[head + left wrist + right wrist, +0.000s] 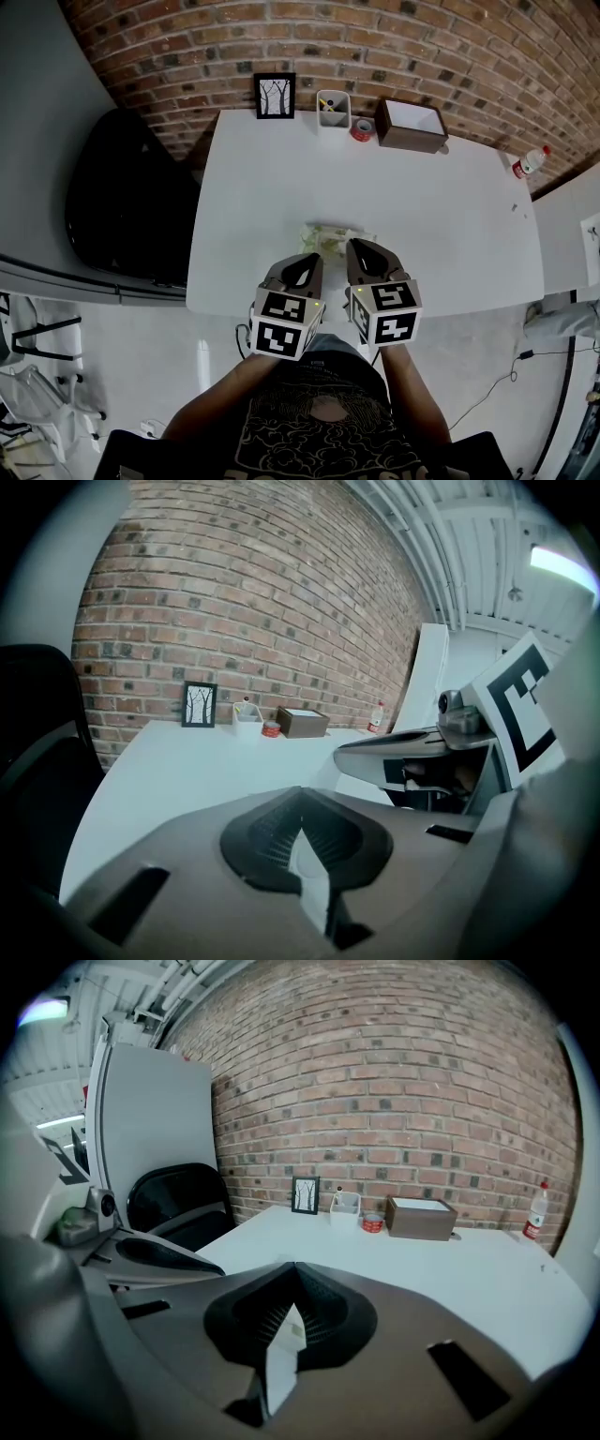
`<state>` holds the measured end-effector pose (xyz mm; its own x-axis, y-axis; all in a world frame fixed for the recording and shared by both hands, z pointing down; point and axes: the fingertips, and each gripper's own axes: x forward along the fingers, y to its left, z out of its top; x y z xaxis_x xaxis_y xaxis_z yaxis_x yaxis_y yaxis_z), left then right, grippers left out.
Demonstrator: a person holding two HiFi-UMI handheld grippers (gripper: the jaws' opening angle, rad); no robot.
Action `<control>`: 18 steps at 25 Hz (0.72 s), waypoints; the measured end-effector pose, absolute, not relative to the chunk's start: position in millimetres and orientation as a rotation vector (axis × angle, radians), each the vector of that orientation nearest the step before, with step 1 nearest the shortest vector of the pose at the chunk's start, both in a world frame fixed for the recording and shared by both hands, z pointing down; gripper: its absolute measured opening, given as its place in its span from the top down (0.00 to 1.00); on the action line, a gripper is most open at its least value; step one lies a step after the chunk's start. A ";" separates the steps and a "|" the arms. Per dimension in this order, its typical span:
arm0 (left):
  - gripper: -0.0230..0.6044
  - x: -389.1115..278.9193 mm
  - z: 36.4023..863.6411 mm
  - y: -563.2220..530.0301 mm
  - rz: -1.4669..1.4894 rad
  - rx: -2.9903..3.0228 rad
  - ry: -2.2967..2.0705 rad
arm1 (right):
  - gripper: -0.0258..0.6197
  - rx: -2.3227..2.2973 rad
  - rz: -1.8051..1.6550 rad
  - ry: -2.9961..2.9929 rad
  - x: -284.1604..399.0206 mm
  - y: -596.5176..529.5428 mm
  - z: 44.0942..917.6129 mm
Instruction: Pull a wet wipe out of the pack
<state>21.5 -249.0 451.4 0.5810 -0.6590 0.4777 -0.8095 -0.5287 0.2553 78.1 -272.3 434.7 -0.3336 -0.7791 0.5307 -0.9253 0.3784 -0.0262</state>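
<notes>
Brick wall (422, 37) is backing a white table (281, 187), and the wet wipe pack (335, 234) is lying near its front edge, just below the middle of the head view. The left gripper (303, 267) and right gripper (367, 253) are hovering side by side at the pack's near end; whether they are touching it I cannot tell. Both are keeping their jaws pressed together at the tips, gripping nothing. Toward the top of the frame, a framed picture (275, 96), white cup (333, 108), red roll (362, 129) and brown box (411, 125) are standing by the wall, with a bottle (530, 162) sitting at the right and a black chair (127, 202) at the left.
</notes>
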 end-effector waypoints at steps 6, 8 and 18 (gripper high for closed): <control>0.95 22.0 445.3 -239.6 0.442 2.384 -1.173 | 0.94 1.511 0.425 -2.225 78.6 -266.1 420.6; 0.95 22.1 443.8 -236.4 0.440 2.390 -1.172 | 0.94 1.528 0.416 -2.237 78.0 -264.9 413.9; 0.95 22.3 437.3 -215.3 0.440 2.413 -1.158 | 0.94 1.577 0.360 -2.264 75.7 -251.4 387.1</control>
